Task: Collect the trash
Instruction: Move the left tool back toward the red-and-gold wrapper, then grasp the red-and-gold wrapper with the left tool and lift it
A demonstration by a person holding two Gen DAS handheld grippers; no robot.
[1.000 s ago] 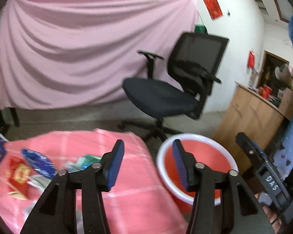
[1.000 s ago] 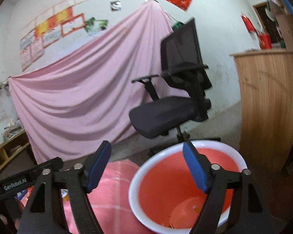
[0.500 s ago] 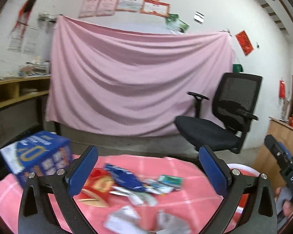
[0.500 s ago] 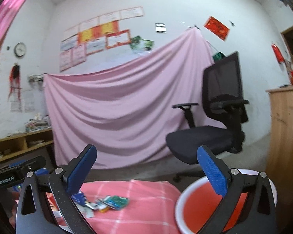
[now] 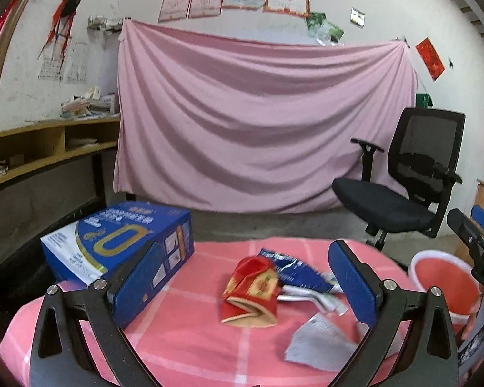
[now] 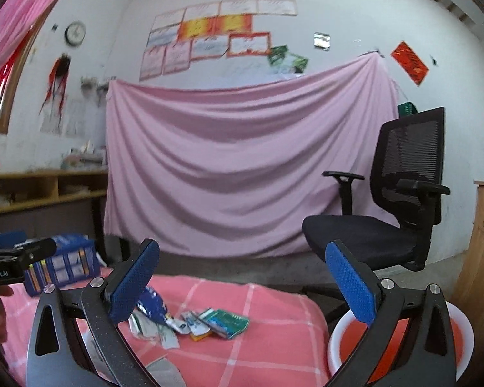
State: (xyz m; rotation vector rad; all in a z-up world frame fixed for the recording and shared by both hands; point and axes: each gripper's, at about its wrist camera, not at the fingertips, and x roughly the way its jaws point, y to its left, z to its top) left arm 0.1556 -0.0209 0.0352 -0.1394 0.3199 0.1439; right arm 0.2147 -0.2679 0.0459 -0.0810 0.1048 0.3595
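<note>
Trash lies on the pink checked tablecloth (image 5: 190, 338): a crumpled red packet (image 5: 253, 290), a blue wrapper (image 5: 293, 271), a grey paper (image 5: 319, 342). In the right wrist view I see the blue wrapper (image 6: 151, 303) and a green packet (image 6: 226, 321). A red basin (image 5: 442, 280) with a white rim stands off the table's right edge; it also shows in the right wrist view (image 6: 400, 338). My left gripper (image 5: 245, 283) is open and empty, above the table before the red packet. My right gripper (image 6: 242, 287) is open and empty, above the table's right part.
A blue carton (image 5: 119, 238) stands at the table's left. A black office chair (image 5: 403, 187) stands behind the basin, before a pink hanging sheet (image 5: 258, 122). Wooden shelves (image 5: 42, 148) run along the left wall. A wooden cabinet (image 6: 480, 251) is at the far right.
Both grippers swung left from over the basin to face the table and trash. Both sets of jaws opened wider. The blue carton came into the left wrist view.
</note>
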